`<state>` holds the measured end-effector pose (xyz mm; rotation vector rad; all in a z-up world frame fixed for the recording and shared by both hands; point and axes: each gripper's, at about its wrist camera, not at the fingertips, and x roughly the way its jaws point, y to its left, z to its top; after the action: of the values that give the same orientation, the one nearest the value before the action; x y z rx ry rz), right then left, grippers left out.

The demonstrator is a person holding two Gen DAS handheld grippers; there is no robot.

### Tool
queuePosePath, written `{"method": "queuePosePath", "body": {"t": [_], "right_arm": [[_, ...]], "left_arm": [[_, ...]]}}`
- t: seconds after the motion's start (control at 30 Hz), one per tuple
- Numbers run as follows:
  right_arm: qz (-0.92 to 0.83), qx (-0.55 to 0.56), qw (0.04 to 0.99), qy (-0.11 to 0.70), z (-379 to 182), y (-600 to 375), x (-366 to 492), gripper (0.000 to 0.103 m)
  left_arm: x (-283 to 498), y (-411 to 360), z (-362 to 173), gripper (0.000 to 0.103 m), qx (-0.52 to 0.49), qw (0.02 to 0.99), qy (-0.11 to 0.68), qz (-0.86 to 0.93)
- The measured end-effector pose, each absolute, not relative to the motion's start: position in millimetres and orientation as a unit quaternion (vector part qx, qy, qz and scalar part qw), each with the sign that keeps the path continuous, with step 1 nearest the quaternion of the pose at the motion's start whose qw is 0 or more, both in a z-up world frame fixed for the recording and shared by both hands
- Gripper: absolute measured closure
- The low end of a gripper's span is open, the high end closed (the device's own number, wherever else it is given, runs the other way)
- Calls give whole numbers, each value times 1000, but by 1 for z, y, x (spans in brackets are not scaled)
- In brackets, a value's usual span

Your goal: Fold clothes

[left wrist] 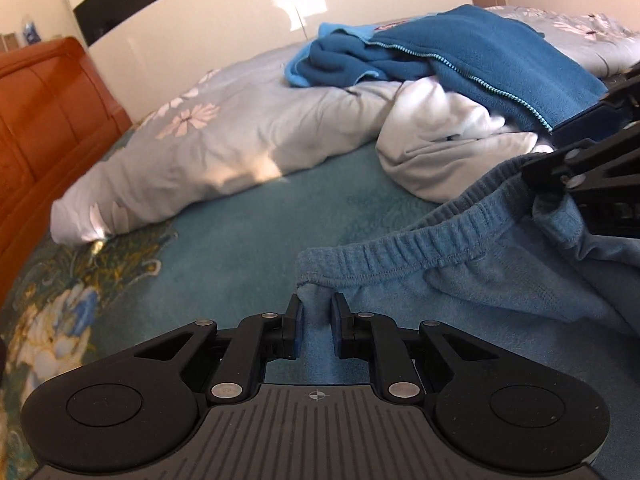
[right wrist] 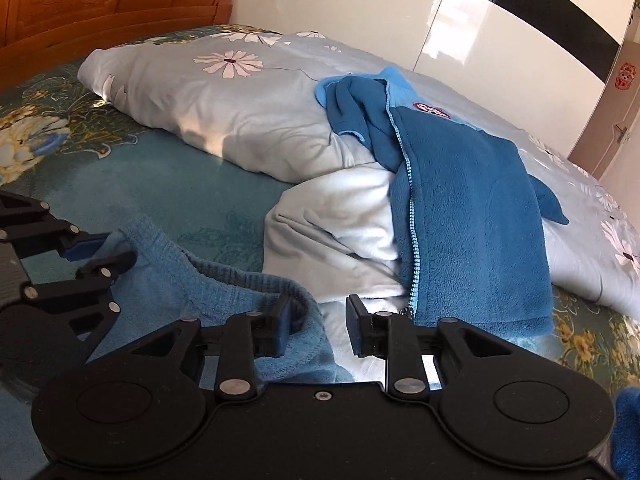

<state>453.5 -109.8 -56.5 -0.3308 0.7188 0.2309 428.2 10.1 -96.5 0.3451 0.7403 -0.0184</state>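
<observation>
The light blue fleece trousers with a ribbed elastic waistband [left wrist: 460,292] lie on the teal floral bedspread [left wrist: 240,232], filling the lower right of the left wrist view and the lower left of the right wrist view. The left gripper [left wrist: 317,308], at the bottom centre of its frame, pinches a fold of the waistband's corner between its blue pads. The right gripper [right wrist: 318,312], at the bottom centre of its own frame, stands spread: its left pad touches the waistband's end while the other pad is clear of the cloth, over the white garment [right wrist: 340,216].

Behind, in the upper right of both views, a dark blue zipped fleece jacket [right wrist: 472,216] drapes over that white garment and a grey daisy-print duvet [left wrist: 208,136]. An orange wooden headboard [left wrist: 44,108] fills the left edge.
</observation>
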Motion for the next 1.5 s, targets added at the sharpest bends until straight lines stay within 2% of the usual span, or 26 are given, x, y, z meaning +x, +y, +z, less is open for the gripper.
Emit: {"method": "queuePosePath", "body": {"t": [0.07,0.17,0.27,0.33,0.6,0.83,0.9,0.97,1.03,1.17,1.23,1.33,1.4,1.5], "right_arm": [[127,-144,918,346,-53,-117,450,62],[142,-117,926,330,-40,-130,440,58],[143,-89,935,311,-25,-149,428,54],[146,-75,938,306,-19,-163,421,53],[168,1,923,347,-39,-184,405,52],[181,-33,912,366,-59,-158,406,53],[179,-40,909,373,-65,-157,408,56],[179,-43,907,379,-69,-157,408,65],[176,-46,906,382,-72,-157,408,69],[174,-45,906,383,-74,-159,408,82],[173,-44,907,382,-73,-160,408,86],[174,-42,907,381,-72,-162,408,94],[172,-48,909,376,-71,-161,406,96],[166,-79,916,356,-65,-159,402,98]], "left_arm": [[425,13,-94,83,159,919,360,-8],[419,22,-86,66,132,925,355,-7],[407,34,-78,59,105,930,352,-22],[401,40,-76,50,96,930,354,-31],[404,49,-86,48,64,922,379,-35],[411,51,-98,48,29,920,388,-47],[411,51,-100,48,33,921,385,-54],[412,51,-100,49,34,921,383,-59],[412,51,-100,49,28,922,382,-61],[411,49,-100,58,20,922,380,-66],[411,49,-99,66,10,923,379,-70],[408,51,-97,82,-15,925,372,-75],[403,49,-96,97,-18,930,361,-68],[397,38,-89,99,27,940,336,-52]]}}
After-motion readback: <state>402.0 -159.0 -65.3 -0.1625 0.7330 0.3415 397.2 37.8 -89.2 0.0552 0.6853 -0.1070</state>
